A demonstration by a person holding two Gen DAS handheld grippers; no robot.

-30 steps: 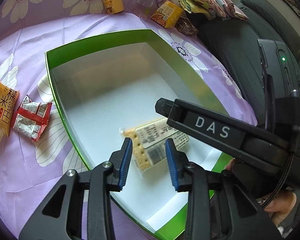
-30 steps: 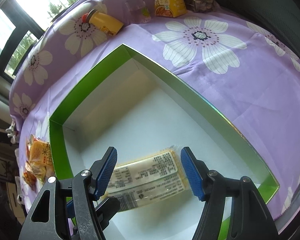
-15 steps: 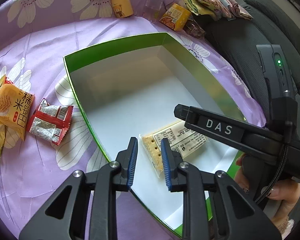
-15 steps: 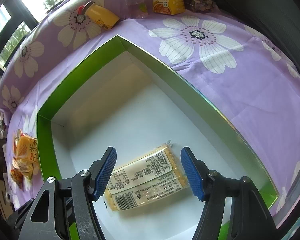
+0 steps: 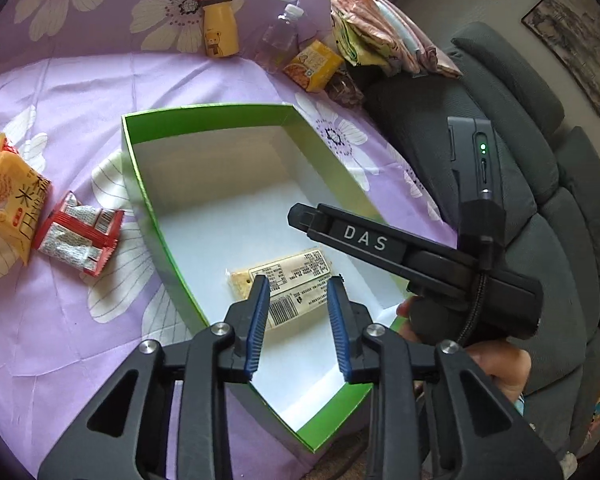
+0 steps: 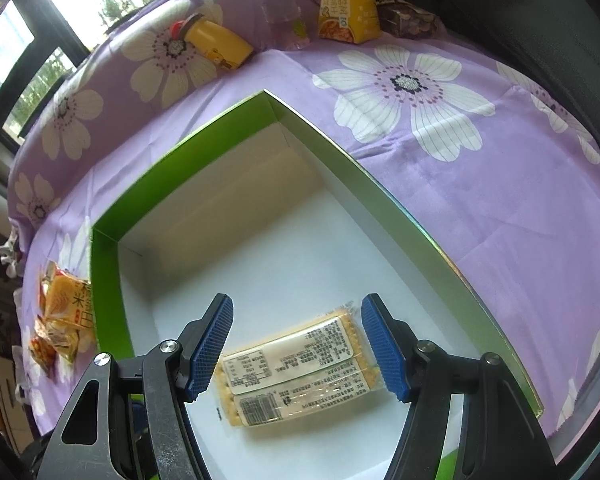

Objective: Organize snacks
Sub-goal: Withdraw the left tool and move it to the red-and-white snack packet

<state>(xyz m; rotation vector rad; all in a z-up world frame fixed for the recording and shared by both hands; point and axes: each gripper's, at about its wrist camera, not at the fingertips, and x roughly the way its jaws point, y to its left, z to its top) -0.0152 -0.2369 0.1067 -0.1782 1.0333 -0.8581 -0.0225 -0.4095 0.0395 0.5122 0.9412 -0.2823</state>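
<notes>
One cracker packet (image 5: 284, 288) lies flat in the green box (image 5: 140, 184), below both sets of jaws. Left gripper (image 5: 298, 320) has just been opening, nothing between; right gripper (image 6: 300, 348) hangs released, apparently done placing it.

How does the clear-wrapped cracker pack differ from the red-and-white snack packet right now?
The clear-wrapped cracker pack lies inside the green-rimmed white box; the red-and-white snack packet lies outside it on the purple flowered cloth. The cracker pack is long, flat and see-through, showing pale crackers; the red-and-white packet is shorter, crumpled and opaque. The cracker pack sits below both grippers' open jaws; the red packet has none near. Both lie flat, unheld.
</notes>
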